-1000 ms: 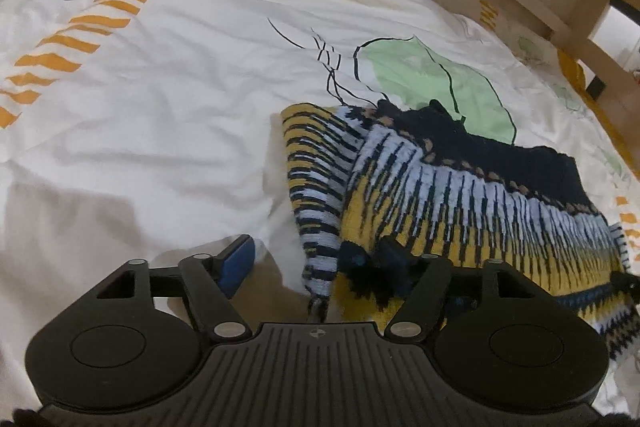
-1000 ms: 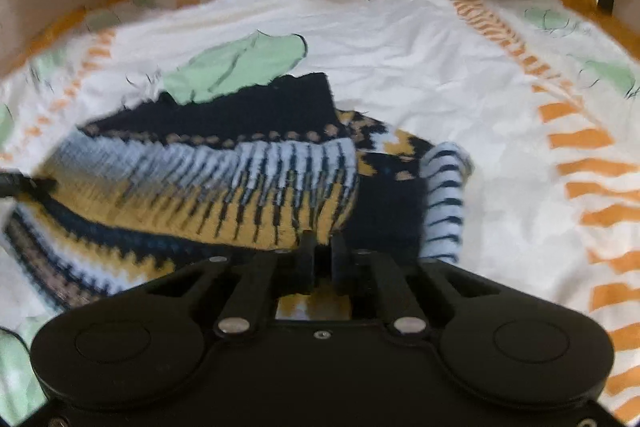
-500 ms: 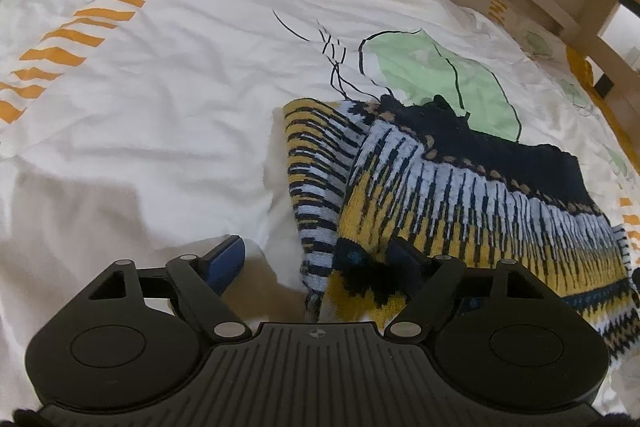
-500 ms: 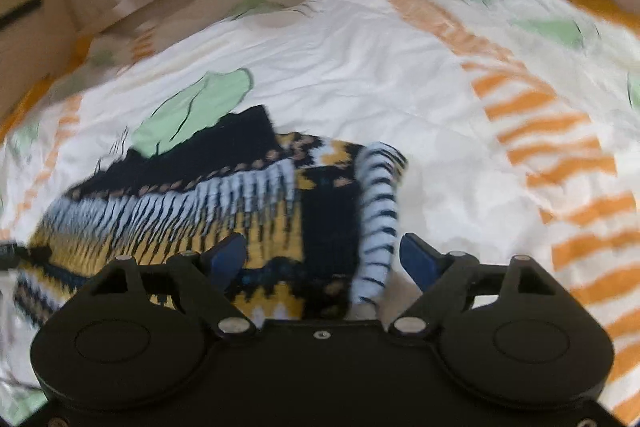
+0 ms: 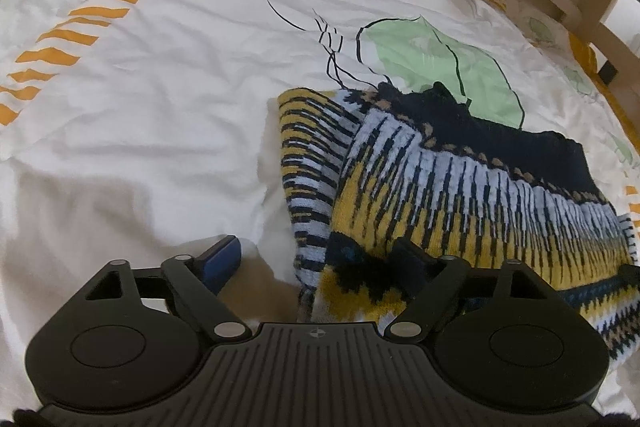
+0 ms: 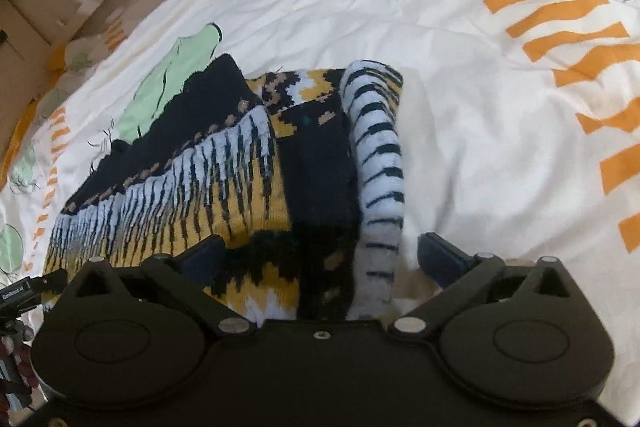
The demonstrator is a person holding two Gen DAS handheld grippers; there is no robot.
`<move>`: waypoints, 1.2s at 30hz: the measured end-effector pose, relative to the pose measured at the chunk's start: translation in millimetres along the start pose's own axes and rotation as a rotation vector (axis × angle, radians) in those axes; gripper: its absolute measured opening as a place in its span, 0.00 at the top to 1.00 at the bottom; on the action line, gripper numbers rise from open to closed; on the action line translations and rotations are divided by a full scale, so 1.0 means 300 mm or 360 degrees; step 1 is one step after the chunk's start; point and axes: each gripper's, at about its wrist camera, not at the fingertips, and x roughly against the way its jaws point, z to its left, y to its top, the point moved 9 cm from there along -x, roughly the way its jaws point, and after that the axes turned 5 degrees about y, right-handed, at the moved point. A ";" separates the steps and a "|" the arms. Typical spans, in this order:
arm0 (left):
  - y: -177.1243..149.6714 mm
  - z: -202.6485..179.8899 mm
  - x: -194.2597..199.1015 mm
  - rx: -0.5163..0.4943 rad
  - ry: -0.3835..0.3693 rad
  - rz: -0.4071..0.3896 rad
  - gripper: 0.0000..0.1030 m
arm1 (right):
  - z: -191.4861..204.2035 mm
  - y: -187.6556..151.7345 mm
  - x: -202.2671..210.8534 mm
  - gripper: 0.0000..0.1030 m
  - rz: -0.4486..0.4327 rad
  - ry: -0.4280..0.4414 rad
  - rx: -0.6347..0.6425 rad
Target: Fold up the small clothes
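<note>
Left gripper (image 5: 318, 259) spread wide; right gripper (image 6: 324, 253) seemingly likewise.

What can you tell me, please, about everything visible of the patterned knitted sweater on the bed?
The yellow, pale-blue and black patterned knitted sweater lies folded into a band on the white printed bedsheet. It looks like thick, soft wool, with a dark navy band along its far edge and zigzag motifs near the hem. A striped sleeve lies along one end. The open left hand-held gripper and open right hand-held gripper each straddle a near corner; whether their fingers touch it is unclear.
</note>
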 end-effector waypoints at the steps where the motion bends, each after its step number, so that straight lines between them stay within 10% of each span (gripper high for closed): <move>1: -0.001 -0.003 -0.002 -0.0006 0.0004 0.0001 0.17 | 0.005 0.003 -0.008 0.00 0.0015 -0.0012 0.0023; 24: 0.028 -0.058 0.118 -0.0016 0.0339 -0.0029 0.27 | 0.010 0.032 -0.032 0.00 0.0114 0.0006 0.0010; 36: 0.189 -0.383 0.130 -0.0221 0.0312 -0.0123 0.27 | 0.005 0.036 -0.029 0.00 0.0118 0.0028 -0.0033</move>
